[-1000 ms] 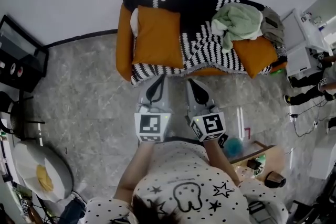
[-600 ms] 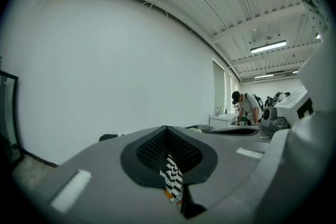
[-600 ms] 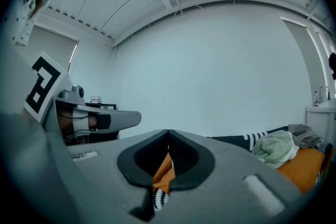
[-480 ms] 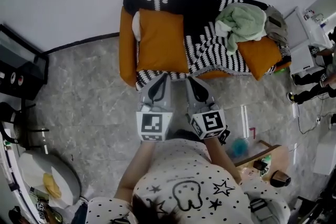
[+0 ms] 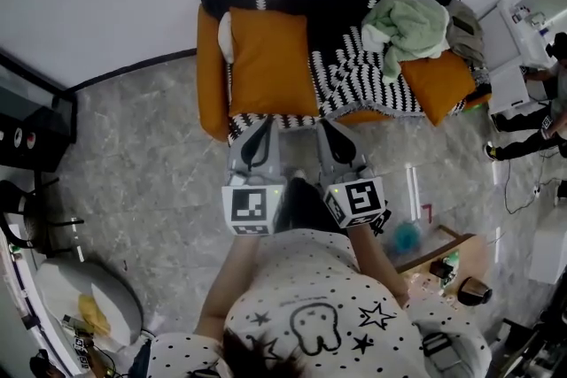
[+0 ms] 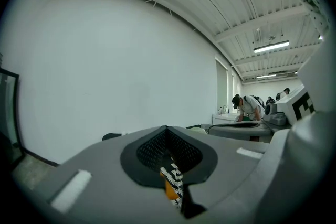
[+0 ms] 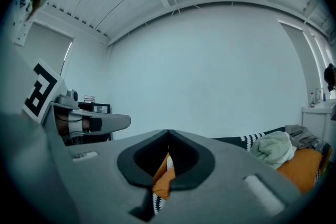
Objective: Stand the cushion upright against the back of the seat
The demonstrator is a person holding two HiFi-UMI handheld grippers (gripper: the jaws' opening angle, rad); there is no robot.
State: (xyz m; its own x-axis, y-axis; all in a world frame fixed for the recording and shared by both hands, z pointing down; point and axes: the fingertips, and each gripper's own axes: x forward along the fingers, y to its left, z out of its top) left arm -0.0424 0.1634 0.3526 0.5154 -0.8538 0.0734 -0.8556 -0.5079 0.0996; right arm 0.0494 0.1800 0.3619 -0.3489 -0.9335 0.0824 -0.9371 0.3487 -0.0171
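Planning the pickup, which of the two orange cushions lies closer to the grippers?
The left cushion, straight ahead of them; the right cushion lies off beside the green cloth.

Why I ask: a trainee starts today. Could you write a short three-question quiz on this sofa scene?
1. True or false: the left orange cushion stands upright against the sofa back.
2. What is heaped near the right orange cushion? A) green cloth; B) books; C) shoes.
3. Fill in: the left claw and right claw are both ____, holding nothing.
Key: 1 false; 2 A; 3 shut.
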